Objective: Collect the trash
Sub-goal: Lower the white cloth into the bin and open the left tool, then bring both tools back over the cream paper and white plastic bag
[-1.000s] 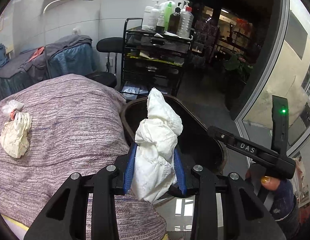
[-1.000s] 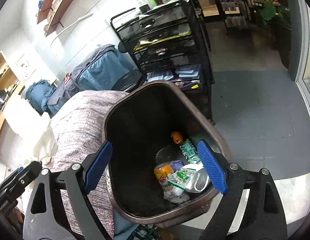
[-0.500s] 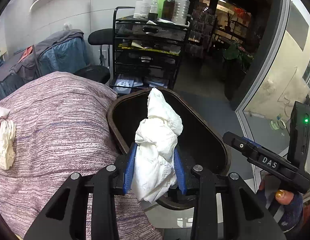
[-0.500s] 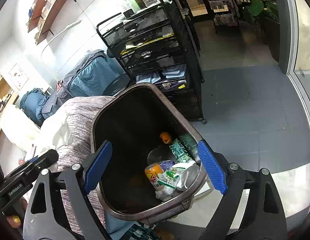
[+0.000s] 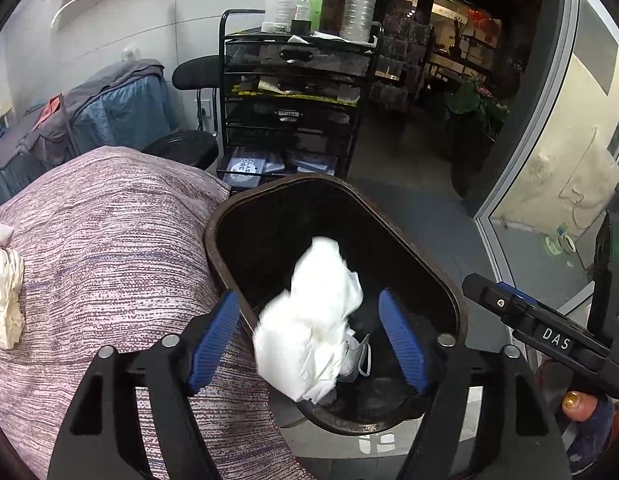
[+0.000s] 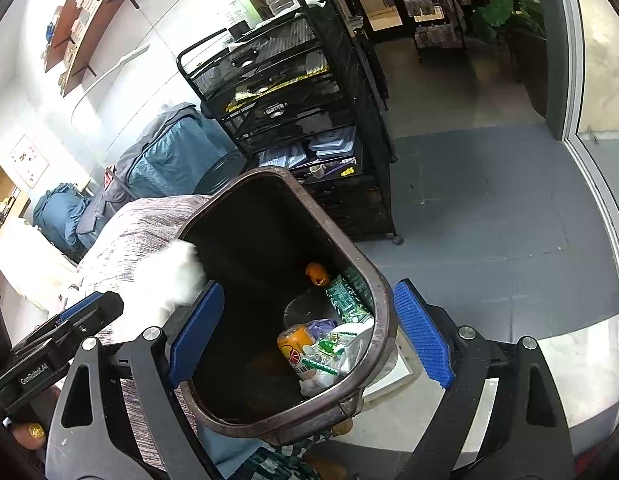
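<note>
A bed under a mauve-striped cover (image 5: 109, 248) fills the left of the room, and a crumpled cream tissue wad (image 5: 4, 300) lies on it near its left edge. On the grey tiled floor (image 6: 489, 208) stand a brown trash bin (image 6: 383, 308), close against the bed, and a black mesh drawer cart (image 5: 297, 112) behind it.

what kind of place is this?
Probably a salon or treatment room: black mesh drawer cart topped with pump bottles, a round black stool, and a shop area beyond the doorway.
</note>
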### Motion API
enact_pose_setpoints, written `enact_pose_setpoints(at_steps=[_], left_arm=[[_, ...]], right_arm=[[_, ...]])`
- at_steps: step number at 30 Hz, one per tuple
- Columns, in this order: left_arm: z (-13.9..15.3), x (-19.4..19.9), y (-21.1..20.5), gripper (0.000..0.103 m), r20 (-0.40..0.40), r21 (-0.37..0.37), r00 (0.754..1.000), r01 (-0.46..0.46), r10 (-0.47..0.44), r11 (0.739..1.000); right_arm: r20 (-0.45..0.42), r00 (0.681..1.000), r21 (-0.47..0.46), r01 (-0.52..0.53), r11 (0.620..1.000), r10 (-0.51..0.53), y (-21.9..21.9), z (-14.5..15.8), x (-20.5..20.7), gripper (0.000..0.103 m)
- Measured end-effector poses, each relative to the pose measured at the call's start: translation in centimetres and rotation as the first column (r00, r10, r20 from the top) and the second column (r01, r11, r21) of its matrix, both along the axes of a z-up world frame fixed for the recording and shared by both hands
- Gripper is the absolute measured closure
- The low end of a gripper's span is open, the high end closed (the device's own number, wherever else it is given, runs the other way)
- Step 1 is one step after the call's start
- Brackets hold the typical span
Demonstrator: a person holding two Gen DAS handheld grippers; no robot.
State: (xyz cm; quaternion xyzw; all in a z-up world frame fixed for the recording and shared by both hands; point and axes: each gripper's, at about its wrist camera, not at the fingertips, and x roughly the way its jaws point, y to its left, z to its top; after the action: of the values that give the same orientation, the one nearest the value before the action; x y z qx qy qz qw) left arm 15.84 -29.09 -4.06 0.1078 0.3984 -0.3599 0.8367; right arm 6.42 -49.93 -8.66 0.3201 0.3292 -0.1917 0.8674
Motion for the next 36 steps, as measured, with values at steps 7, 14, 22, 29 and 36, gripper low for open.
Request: enact_pose_setpoints(at_steps=[7, 14, 22, 29, 36], left_arm=[[0.8, -0.8, 0.3, 0.013, 0.046, -0.021, 0.999, 0.014, -0.013, 1.000], [2.0, -1.8, 1.1, 0.006, 0.105, -0.044, 0.994, 0.013, -0.008, 0.999], [3.7, -3.0, 4.2, 0.006, 0.171, -0.089, 0.985, -0.022, 0.038, 0.996], [4.5, -3.5, 7.9, 0.006, 0.219, -0.106, 0.969, -0.090, 0.111, 0.990], [4.6, -2.9, 12.3, 0.006, 0.234, -0.091, 0.951, -0.185, 0.201, 0.979]], right_arm=[[0.000, 1.000, -0.001, 0.006, 1.000, -0.006, -0.2, 0.1, 0.0, 0.017], [0.002, 1.000, -0.005, -0.005, 1.000, 0.005, 0.1, 0.3, 0.1, 0.017], [0.033, 0.998, -0.024, -0.053, 0.998, 0.054, 1.7, 1.4, 1.1, 0.017], [0.059, 0.989, -0.050, -0.135, 0.990, 0.138, 4.7, 2.7, 2.9, 0.017], [0.078, 0.965, -0.085, -0.245, 0.966, 0.252, 8.8, 4.3, 5.6, 0.017]])
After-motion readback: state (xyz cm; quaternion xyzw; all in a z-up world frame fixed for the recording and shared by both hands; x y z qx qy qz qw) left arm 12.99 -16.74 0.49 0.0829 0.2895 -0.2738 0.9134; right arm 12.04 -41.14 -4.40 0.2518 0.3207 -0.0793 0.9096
